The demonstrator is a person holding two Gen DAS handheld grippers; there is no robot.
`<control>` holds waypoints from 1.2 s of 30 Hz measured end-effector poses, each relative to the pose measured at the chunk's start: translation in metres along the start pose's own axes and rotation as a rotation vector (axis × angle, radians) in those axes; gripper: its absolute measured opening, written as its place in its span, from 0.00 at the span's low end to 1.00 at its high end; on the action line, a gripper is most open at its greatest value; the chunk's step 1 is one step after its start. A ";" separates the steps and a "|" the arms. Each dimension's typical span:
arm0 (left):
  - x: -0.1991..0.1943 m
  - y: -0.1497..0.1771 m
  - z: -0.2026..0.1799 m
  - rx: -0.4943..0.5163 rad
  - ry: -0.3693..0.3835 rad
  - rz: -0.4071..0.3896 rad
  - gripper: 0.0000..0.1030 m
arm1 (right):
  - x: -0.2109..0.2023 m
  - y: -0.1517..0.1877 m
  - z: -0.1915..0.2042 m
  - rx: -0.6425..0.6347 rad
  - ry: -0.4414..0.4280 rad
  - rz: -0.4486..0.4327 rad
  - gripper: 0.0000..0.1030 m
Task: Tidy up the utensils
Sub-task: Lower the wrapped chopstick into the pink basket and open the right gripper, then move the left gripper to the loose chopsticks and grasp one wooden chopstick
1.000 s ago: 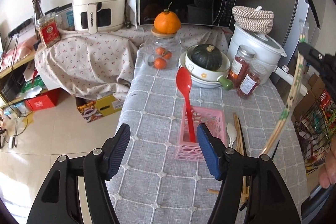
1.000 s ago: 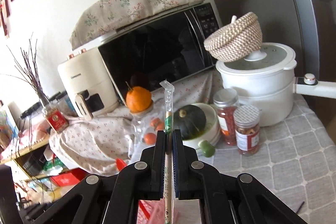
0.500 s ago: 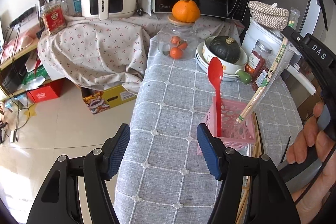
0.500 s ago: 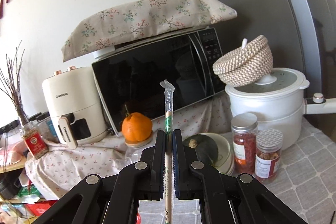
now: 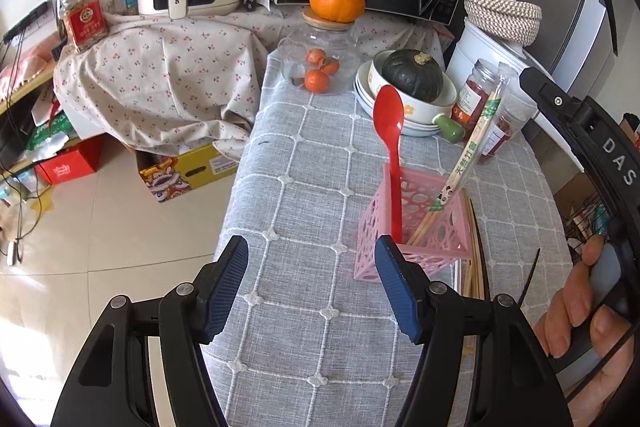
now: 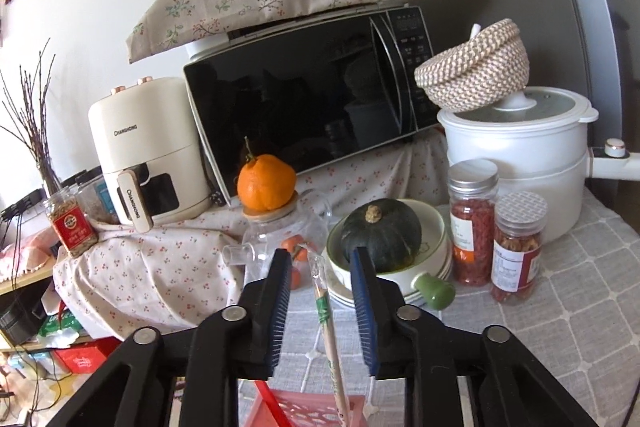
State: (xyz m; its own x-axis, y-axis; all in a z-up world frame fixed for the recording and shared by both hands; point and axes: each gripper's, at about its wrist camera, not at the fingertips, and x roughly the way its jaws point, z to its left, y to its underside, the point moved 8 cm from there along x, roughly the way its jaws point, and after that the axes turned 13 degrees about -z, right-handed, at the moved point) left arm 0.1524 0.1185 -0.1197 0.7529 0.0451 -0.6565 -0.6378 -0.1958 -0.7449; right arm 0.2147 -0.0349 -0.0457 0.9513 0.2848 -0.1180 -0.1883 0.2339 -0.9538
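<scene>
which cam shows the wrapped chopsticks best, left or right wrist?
Left wrist. It shows the wrapped chopsticks nearly whole, leaning in the pink basket beside the red spoon. Right wrist shows only a stretch of them between the opening jaws of the right gripper, pads clear of them, the basket cut off.

chopsticks (image 6: 329,331) — now loose in basket (image 5: 416,223)
</scene>
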 end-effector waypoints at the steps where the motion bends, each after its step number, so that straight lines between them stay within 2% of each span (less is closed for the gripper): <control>1: 0.000 0.003 -0.003 0.000 0.012 0.012 0.67 | -0.004 -0.002 -0.003 -0.001 -0.001 0.016 0.34; 6: 0.004 0.023 -0.021 -0.009 0.069 0.093 0.67 | -0.026 -0.005 -0.032 0.001 0.018 0.143 0.45; 10: 0.009 0.046 -0.039 -0.002 0.116 0.179 0.67 | -0.046 0.003 -0.065 -0.003 0.065 0.271 0.52; 14: 0.013 0.071 -0.052 0.015 0.125 0.247 0.66 | -0.070 0.015 -0.096 -0.043 0.120 0.360 0.58; 23: 0.010 0.108 -0.106 0.267 0.171 0.270 0.67 | -0.119 0.045 -0.164 -0.039 0.221 0.515 0.67; 29: 0.006 0.130 -0.161 0.464 0.274 0.272 0.66 | -0.140 0.065 -0.206 0.015 0.268 0.646 0.69; 36: 0.007 0.159 -0.220 0.687 0.412 0.288 0.66 | -0.161 0.069 -0.253 0.042 0.323 0.713 0.72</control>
State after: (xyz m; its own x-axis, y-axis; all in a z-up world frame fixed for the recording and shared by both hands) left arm 0.0922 -0.1277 -0.2163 0.4598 -0.3016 -0.8352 -0.6704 0.4988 -0.5493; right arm 0.1102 -0.3004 -0.1622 0.6198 0.0964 -0.7788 -0.7834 0.1330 -0.6071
